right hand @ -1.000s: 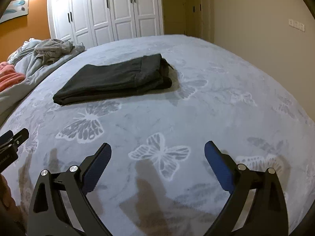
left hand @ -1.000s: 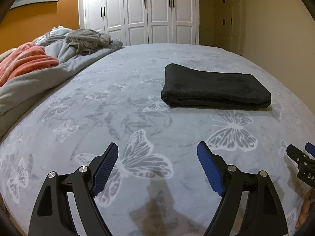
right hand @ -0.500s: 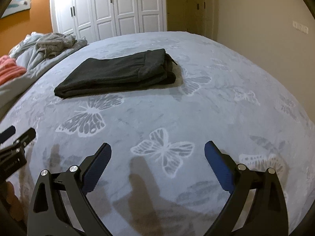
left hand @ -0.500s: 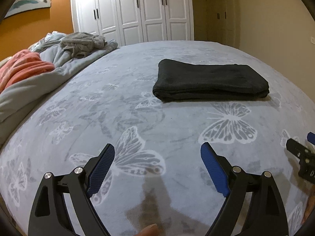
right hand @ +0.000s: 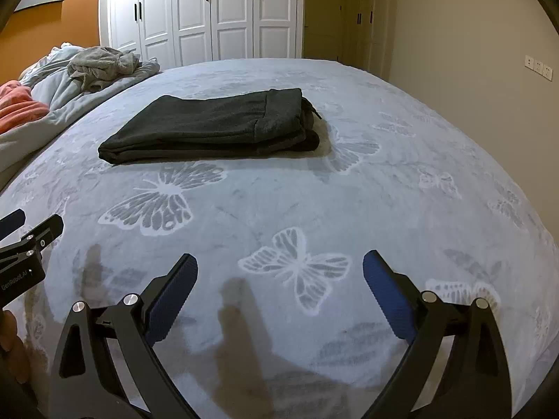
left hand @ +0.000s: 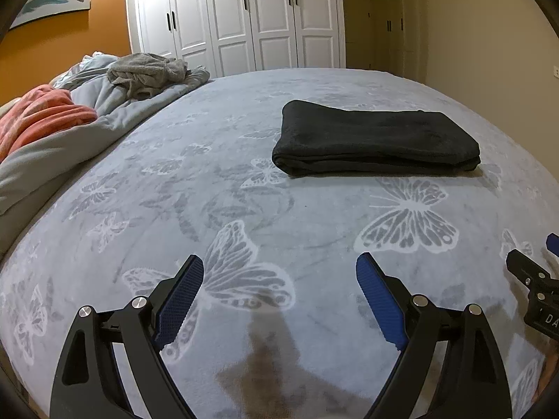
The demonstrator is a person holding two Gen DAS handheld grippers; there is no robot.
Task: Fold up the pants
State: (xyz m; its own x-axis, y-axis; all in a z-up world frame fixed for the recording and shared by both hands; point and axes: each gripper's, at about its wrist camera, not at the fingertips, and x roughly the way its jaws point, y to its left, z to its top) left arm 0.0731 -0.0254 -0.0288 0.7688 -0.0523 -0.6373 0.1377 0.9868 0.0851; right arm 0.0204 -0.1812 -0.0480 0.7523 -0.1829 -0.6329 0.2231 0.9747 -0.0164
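Note:
Dark grey pants (left hand: 377,139) lie folded into a flat rectangle on the bed; they also show in the right wrist view (right hand: 216,125), waistband and drawstring at the right end. My left gripper (left hand: 279,272) is open and empty, held above the bedspread well short of the pants. My right gripper (right hand: 279,269) is open and empty, also short of the pants. The right gripper shows at the right edge of the left wrist view (left hand: 534,279), and the left gripper shows at the left edge of the right wrist view (right hand: 24,244).
The bed has a grey butterfly-print cover (left hand: 244,209). A bunched grey duvet (left hand: 70,139), a grey garment (left hand: 146,73) and an orange-pink blanket (left hand: 38,115) lie along its left side. White wardrobe doors (left hand: 244,17) stand behind the bed, a beige wall (right hand: 471,35) to the right.
Both grippers have drawn back and risen a little, so the folded pants look slightly farther off. Both stay open and empty. The pants have not moved.

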